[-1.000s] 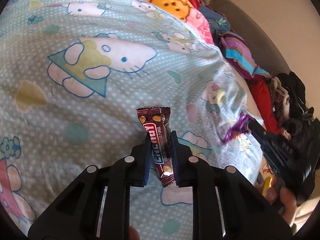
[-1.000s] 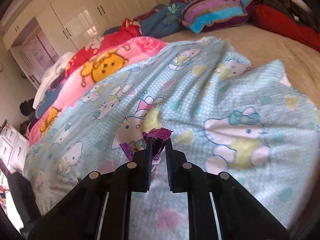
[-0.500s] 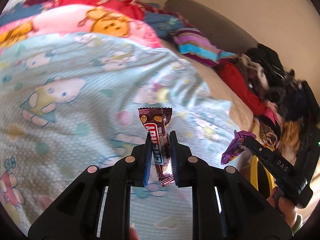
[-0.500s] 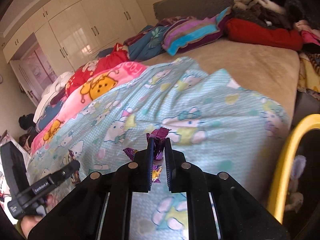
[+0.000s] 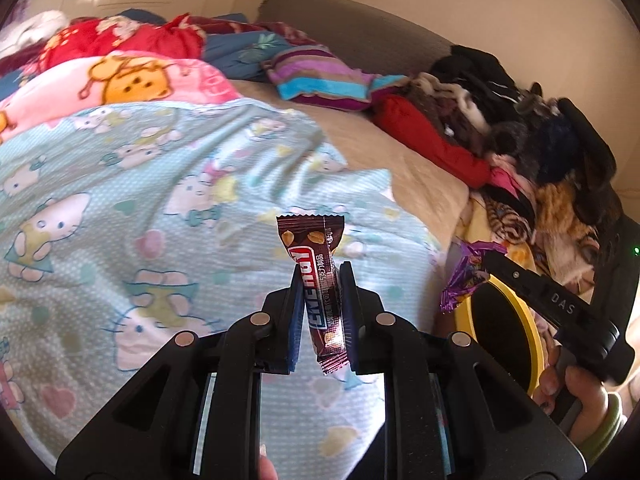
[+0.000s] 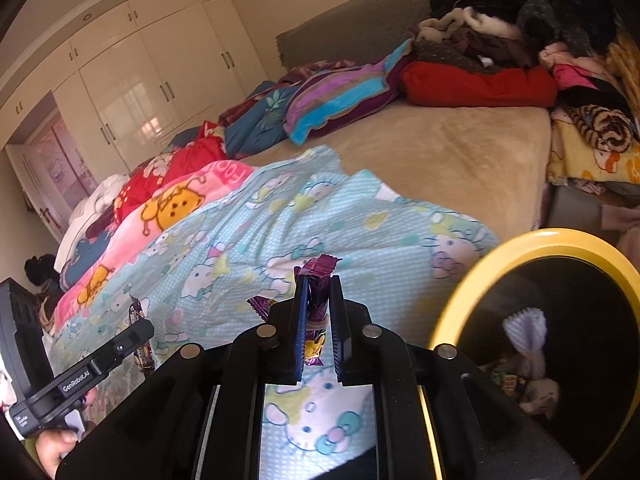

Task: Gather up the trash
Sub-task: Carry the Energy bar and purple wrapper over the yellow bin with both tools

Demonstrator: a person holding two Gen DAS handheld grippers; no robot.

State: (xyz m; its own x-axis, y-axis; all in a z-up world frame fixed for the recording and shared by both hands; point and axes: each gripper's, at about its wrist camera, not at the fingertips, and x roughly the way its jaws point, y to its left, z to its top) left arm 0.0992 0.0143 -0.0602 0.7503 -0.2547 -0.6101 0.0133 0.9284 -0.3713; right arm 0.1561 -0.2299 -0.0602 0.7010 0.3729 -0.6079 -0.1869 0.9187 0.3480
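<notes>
Bedroom setting: a wide bed with a beige cover, backed by a grey headboard and cream wardrobe doors.

Item 1: a brown snack bar wrapper stands upright, lifted clear above the bedding, clamped at mid-length between the pads of the left gripper. Its crimped upper end projects above the fingertips and the lower end hangs below them.

Item 2: a purple foil wrapper is clamped in the right gripper, jaws drawn close on it; crumpled foil sticks out above the tips and to the left of the pads. In the left wrist view the same wrapper shows at the tip of the right tool, directly over the bin rim.

Item 3: a yellow-rimmed trash bin with a dark interior stands at the bed's edge, just to the right of the right gripper. Pale crumpled litter lies inside it.

Surroundings: a light blue cartoon-cat blanket lies under both tools. A pink blanket with orange bear figures adjoins it. A striped purple and blue pillow and a red cushion lie near the headboard, with a heap of dark clothes beyond. A hand grips the right tool's handle.
</notes>
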